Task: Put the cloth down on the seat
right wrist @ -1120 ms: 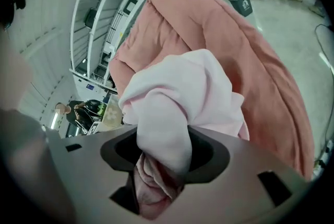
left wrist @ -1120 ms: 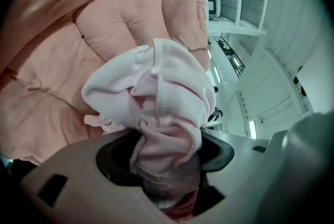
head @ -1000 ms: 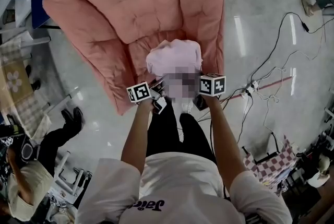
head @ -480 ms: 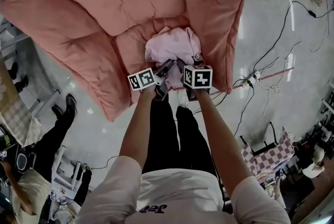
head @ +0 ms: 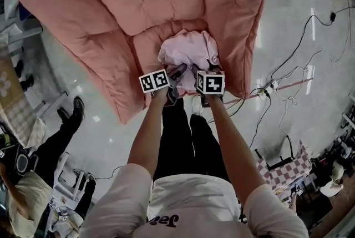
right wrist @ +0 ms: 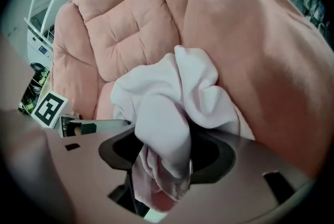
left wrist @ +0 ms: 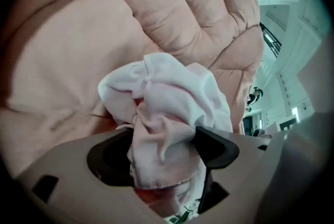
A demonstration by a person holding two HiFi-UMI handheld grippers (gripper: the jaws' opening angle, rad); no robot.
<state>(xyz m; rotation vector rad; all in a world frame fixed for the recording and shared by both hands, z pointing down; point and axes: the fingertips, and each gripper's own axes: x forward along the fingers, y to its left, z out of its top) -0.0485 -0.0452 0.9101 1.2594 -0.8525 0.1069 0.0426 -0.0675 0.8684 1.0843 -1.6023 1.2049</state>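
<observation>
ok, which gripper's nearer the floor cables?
Right. Across the cloth, the right gripper is on the side nearer the cables, the left gripper opposite. Both are opening, cloth between their jaws.

Both bare arms reach forward and down, with the left gripper (head: 176, 72) and the right gripper (head: 210, 65) close together (their marker cubes nearly level). Each gripper's jaws are opening, a fold of the cloth (left wrist: 172, 97) lying between them.

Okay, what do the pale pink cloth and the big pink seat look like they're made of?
The cloth looks like soft, matte woven or knit fabric, perhaps cotton: it bunches in loose, limp folds. The seat seems a thickly padded quilted textile with a dull finish: stitched seams divide puffy panels.
</observation>
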